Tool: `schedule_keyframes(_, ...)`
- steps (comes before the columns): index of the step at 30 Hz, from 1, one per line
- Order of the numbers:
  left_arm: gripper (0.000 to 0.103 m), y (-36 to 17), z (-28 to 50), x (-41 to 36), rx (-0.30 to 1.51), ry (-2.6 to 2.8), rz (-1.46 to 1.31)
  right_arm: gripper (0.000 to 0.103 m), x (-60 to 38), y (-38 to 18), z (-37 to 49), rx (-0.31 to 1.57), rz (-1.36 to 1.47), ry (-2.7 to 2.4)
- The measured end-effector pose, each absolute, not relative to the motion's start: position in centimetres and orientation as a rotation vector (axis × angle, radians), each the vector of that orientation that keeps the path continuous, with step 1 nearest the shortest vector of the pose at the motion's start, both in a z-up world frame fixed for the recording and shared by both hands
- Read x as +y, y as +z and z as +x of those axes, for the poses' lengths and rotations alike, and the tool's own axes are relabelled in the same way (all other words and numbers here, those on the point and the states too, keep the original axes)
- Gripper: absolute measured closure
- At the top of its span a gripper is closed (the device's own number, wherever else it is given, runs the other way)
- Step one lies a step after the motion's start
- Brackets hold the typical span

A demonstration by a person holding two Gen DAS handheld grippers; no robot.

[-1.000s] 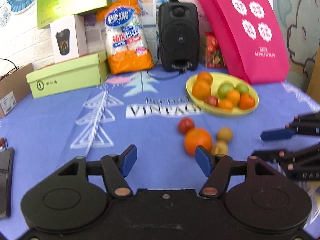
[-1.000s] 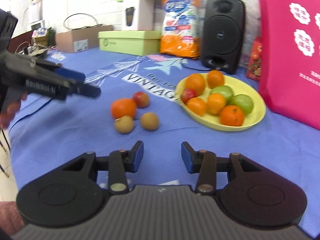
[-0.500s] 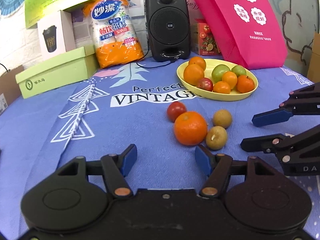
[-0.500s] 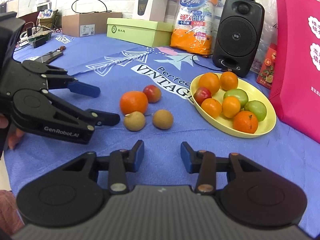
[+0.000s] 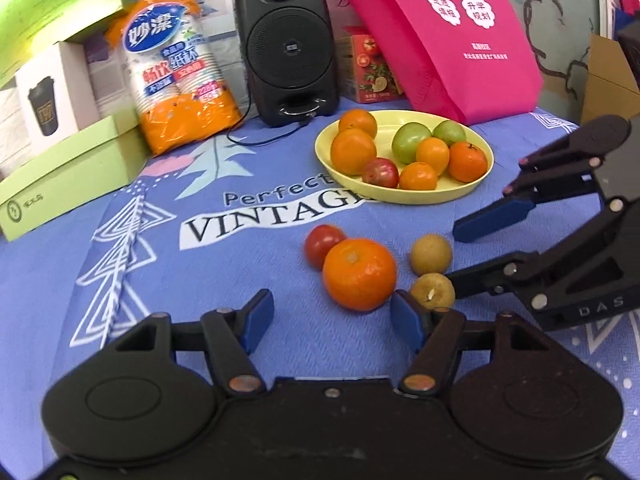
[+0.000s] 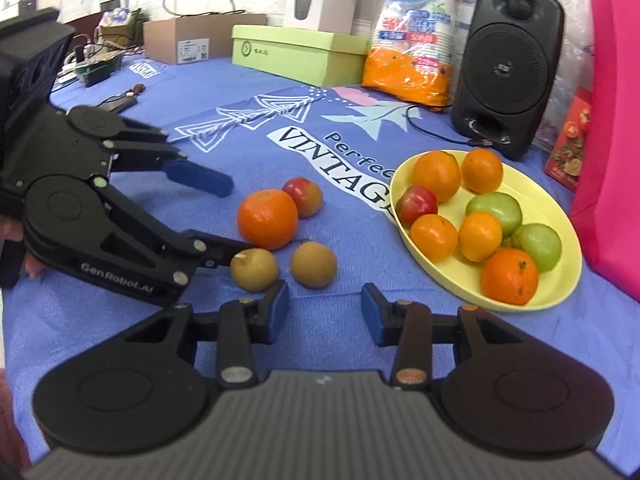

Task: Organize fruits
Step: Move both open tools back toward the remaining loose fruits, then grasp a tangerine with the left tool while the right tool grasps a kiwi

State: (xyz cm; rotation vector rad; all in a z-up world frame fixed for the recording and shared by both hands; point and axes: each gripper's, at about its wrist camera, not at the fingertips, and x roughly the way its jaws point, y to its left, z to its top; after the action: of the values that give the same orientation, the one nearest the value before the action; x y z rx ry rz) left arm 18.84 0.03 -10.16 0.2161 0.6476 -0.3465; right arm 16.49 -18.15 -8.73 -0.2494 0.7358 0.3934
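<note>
A yellow plate (image 5: 486,168) (image 6: 556,292) holds several oranges, green fruits and a red one. On the blue cloth lie an orange (image 5: 359,274) (image 6: 267,219), a red fruit (image 5: 322,240) (image 6: 303,197) and two brown fruits (image 5: 431,253) (image 5: 433,291) (image 6: 313,265) (image 6: 254,269). My left gripper (image 5: 333,322) (image 6: 226,216) is open, its right finger beside the near brown fruit and the orange ahead between the fingers. My right gripper (image 6: 324,314) (image 5: 456,254) is open and empty, close to the brown fruits.
A black speaker (image 5: 288,46), an orange bag of paper cups (image 5: 180,76), green boxes (image 5: 72,176) and a pink bag (image 5: 448,32) stand along the back. A cardboard box (image 6: 200,40) and cables lie at the far left in the right wrist view.
Both grippers have moved closer to the loose fruits. The left gripper's finger now reaches the near brown fruit. The fruits have not moved.
</note>
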Motion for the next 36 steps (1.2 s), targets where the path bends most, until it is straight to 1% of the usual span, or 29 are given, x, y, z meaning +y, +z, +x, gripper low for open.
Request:
schedule_keyframes(2, 0.040, -10.3, 19.3, 0.1, 0.649, -0.364, 0.187, 0.063, -18.0, -8.7, 16.9, 0.741, -0.264, 0.398)
schedule_keyframes(4, 0.058, -10.5, 19.7, 0.3, 0.646, -0.402, 0.153, 0.063, -17.7, -8.7, 17.0, 0.735, -0.288, 0.395)
schedule_keyframes(7, 0.065, -10.6, 19.8, 0.9, 0.648, -0.416, 0.107, 0.063, -17.7, -8.8, 17.2, 0.732, -0.287, 0.396)
schedule_keyframes(15, 0.065, -10.4, 19.1, 1.2, 0.650, -0.386, 0.122, 0.063, -16.9, -9.0, 17.7, 0.713, -0.293, 0.411)
schedule_keyframes(16, 0.065, -10.4, 19.0, 1.4, 0.652, -0.384, 0.117, 0.065, -16.7, -9.0, 17.8, 0.711, -0.293, 0.410)
schedule_keyframes(19, 0.065, -10.4, 18.8, 1.9, 0.654, -0.378, 0.105, 0.077, -16.4, -9.1, 18.0, 0.719, -0.282, 0.426)
schedule_keyframes(26, 0.065, -10.3, 18.0, 2.3, 0.656, -0.365, 0.083, 0.078, -16.5, -9.1, 17.6, 0.724, -0.229, 0.384)
schedule_keyframes(36, 0.066, -10.1, 15.6, 3.0, 0.650, -0.356, 0.024, 0.078, -17.2, -8.8, 14.3, 0.698, -0.142, 0.310)
